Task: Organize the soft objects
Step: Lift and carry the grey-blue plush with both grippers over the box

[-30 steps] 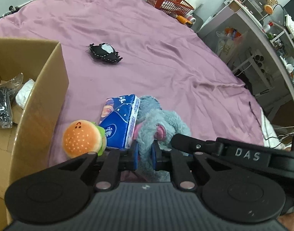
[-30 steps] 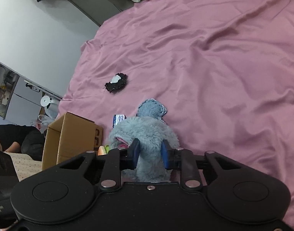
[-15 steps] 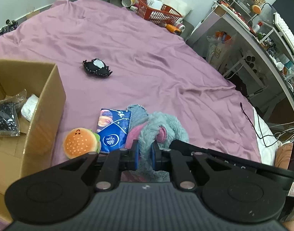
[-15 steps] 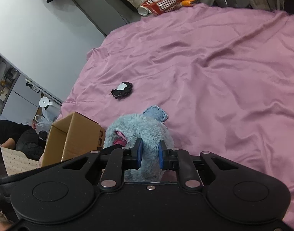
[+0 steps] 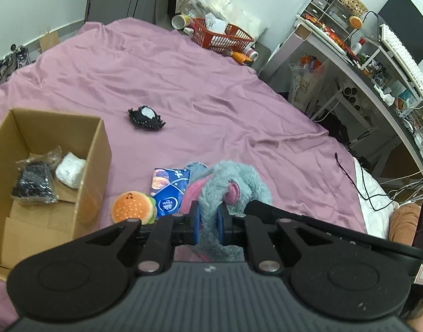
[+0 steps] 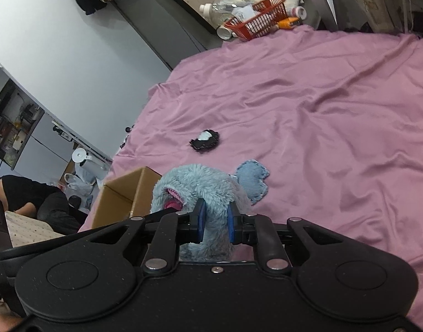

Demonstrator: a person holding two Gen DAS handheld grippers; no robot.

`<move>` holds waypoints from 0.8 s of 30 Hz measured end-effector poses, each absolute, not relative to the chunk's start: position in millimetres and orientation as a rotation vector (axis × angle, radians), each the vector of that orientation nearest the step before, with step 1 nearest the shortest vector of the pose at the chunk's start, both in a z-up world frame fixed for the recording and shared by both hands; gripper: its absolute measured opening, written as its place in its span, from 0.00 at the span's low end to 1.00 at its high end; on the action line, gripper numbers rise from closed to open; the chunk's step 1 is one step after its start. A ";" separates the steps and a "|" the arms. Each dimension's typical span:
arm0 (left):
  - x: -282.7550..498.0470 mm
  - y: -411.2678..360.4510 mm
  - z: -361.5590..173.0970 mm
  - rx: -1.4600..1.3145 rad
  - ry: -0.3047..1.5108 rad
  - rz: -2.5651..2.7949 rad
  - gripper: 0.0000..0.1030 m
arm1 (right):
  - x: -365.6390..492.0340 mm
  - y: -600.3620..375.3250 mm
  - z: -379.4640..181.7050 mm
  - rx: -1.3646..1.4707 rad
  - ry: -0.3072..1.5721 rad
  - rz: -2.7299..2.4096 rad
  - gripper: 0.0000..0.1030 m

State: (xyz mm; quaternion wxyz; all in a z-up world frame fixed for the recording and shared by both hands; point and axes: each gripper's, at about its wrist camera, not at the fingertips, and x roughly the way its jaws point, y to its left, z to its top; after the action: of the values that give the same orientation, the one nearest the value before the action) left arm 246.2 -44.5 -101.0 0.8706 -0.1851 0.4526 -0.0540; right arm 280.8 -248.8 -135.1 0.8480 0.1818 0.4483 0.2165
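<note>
Right now I have both the left gripper (image 5: 208, 218) and right gripper (image 6: 214, 220) clenched on the blue plush toy (image 5: 233, 185); cardboard box (image 5: 95, 166) sits at nine o'clock.

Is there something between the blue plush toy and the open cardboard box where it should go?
Yes. The burger plush and the tissue pack lie on the sheet between the blue plush toy and the cardboard box. Both tongs hold the toy, so lifting it over them should clear the way.

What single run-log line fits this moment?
left hand-held gripper: shut on blue plush toy | right hand-held gripper: same | cardboard box: open
</note>
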 end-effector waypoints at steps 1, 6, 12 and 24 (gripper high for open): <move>245.1 -43.5 -98.6 -0.384 0.943 -0.114 0.11 | 278.9 -246.6 -132.0 0.375 0.937 0.458 0.15; 237.9 -35.8 -87.0 -0.387 0.919 -0.110 0.11 | 269.7 -238.1 -119.4 0.360 0.908 0.464 0.15; 228.3 -23.9 -74.6 -0.380 0.892 -0.102 0.11 | 261.9 -223.9 -107.6 0.353 0.885 0.468 0.15; 216.2 14.4 -58.8 -0.407 0.841 -0.080 0.11 | 249.1 -181.5 -86.6 0.288 0.826 0.478 0.15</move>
State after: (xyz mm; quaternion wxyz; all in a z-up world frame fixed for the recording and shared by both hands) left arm 216.2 14.4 -58.8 0.8921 -0.1959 0.4053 -0.0388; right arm 249.1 -181.5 -86.6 0.8783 0.1382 0.3961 0.2293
